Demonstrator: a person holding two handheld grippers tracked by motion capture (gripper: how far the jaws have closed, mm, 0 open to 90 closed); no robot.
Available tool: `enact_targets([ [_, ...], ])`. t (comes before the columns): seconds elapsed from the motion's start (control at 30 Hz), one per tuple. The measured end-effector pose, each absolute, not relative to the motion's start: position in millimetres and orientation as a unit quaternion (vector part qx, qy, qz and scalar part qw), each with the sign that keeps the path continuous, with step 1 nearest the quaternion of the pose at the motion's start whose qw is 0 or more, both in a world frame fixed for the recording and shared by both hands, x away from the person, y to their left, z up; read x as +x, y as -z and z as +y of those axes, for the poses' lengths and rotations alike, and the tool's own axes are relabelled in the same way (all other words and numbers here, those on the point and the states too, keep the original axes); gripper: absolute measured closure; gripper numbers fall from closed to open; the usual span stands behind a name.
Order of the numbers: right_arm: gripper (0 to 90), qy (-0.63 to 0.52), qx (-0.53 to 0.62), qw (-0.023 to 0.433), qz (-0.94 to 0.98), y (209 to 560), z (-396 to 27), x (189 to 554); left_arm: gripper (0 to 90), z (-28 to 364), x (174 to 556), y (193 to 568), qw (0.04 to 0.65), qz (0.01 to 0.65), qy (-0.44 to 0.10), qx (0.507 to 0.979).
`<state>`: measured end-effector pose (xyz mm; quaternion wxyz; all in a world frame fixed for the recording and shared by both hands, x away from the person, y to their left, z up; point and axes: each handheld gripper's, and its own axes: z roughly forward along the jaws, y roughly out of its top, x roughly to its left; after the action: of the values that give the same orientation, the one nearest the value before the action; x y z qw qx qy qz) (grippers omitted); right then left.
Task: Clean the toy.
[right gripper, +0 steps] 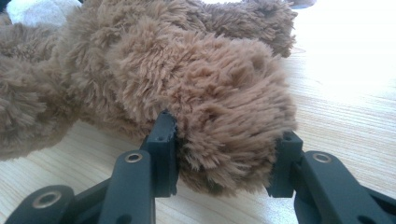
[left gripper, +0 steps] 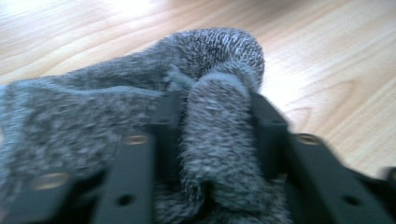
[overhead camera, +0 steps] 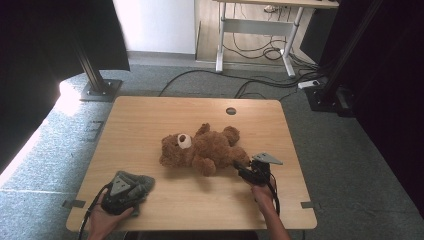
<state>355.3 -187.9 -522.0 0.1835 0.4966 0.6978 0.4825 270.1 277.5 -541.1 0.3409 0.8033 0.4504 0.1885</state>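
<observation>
**Both claws gripping on the wooden tabletop**

Wooden tabletop [overhead camera: 150, 115] stood on grey carpet, cables at the far side. Left claw [overhead camera: 131, 186], near-left corner, was clamped on a bunched fold of grey knit cloth [left gripper: 215, 121], pads pressing both sides. Right claw [overhead camera: 239, 167], near right, was closed partway around one leg [right gripper: 233, 135] of the brown teddy bear [overhead camera: 205, 147], which lay mid-table.

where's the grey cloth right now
In the high view the grey knitted cloth lies at the table's near-left corner, pinched in the left tongs, left of the teddy bear.
</observation>
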Motion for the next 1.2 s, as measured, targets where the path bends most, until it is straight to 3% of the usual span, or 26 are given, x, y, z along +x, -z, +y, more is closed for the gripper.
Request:
enact_targets([
  [0.17,54.7,-0.483,0.497,0.182,0.697,522,-188,356,73.1,281,275,538,0.355,0.458,-0.171,0.796],
  [0.6,55.5,-0.489,0.496,0.17,0.697,522,-188,352,75.3,269,277,496,0.484,0.42,-0.149,0.753],
  [0.87,56.5,-0.496,0.489,0.16,0.7,524,-184,349,75.2,228,306,464,0.539,0.384,-0.125,0.739],
  [1.2,57.0,-0.499,0.484,0.161,0.701,525,-181,349,75.1,153,362,452,0.539,0.36,-0.111,0.754],
])
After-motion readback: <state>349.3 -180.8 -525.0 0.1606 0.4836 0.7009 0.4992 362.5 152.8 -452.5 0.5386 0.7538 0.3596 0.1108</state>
